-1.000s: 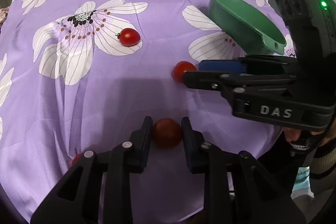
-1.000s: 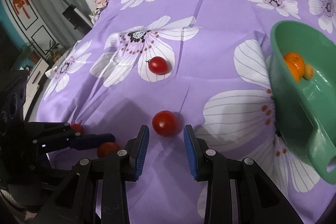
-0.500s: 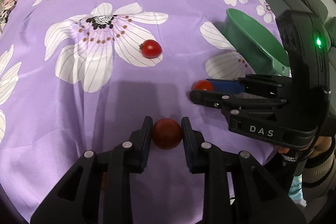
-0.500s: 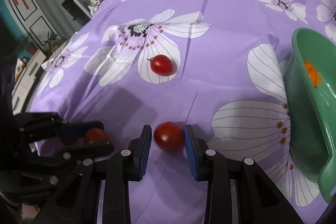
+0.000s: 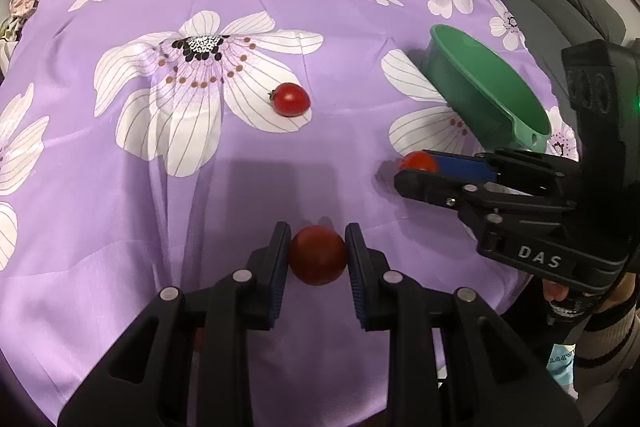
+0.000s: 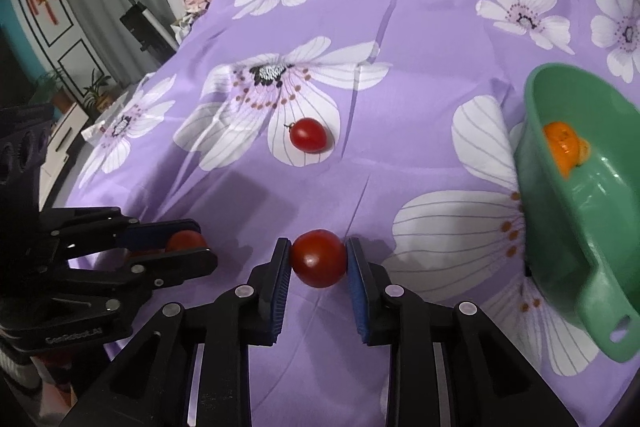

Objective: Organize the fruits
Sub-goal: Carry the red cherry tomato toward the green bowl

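— Tool check: what do the two hold?
— Left tool (image 5: 318, 253) is clenched on a cherry tomato (image 5: 318, 255); right tool (image 6: 319, 259) grips another tomato (image 6: 319, 259), each fruit squarely between its pads.
— Why so low?
— Both fruits sit on the table (image 6: 420, 35), probably bound for the green bowl (image 6: 600, 255).

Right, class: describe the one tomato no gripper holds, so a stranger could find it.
Start at the purple flowered cloth and find its biggest white flower. The loose tomato lies on a petal there. Unlike the other two tomatoes, it has no gripper around it.
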### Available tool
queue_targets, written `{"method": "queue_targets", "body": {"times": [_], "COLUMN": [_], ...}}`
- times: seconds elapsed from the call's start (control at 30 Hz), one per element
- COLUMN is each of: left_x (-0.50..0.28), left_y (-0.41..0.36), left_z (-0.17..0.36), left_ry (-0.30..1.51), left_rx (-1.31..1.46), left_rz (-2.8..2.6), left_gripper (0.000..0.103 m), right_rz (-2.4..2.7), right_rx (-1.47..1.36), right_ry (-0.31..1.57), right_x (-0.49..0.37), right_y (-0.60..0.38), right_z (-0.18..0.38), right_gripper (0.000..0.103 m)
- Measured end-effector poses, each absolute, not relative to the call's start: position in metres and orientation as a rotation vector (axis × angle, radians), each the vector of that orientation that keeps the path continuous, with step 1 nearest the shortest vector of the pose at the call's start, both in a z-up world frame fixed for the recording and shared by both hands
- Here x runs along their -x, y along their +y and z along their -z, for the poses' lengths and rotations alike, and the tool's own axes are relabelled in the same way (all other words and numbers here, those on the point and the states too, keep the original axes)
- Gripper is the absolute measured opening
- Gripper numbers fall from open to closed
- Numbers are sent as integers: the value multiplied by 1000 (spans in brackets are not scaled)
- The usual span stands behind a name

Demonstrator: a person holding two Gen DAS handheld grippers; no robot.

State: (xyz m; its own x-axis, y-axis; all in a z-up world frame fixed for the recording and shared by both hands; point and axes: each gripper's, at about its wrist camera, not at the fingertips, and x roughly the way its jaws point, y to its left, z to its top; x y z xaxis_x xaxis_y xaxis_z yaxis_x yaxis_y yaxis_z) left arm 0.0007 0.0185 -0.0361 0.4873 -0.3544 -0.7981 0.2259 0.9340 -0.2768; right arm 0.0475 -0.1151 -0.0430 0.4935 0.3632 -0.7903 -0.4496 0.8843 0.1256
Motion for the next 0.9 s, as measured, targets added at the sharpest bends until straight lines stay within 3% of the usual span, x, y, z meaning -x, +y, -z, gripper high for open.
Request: {"method": "queue_targets", "body": {"times": [0.9], "left_x": [2], "left_y": [-16], "left_z": [16], "left_ry": [993], "left_rx": [46], "left_rz": [376], "left_gripper": [27], "right_rz": [-439], "right_rx": [55], "right_ry": [807], "right_x": [-19], "right_y": [-152], "right_z": [15], "right_gripper": [29]}}
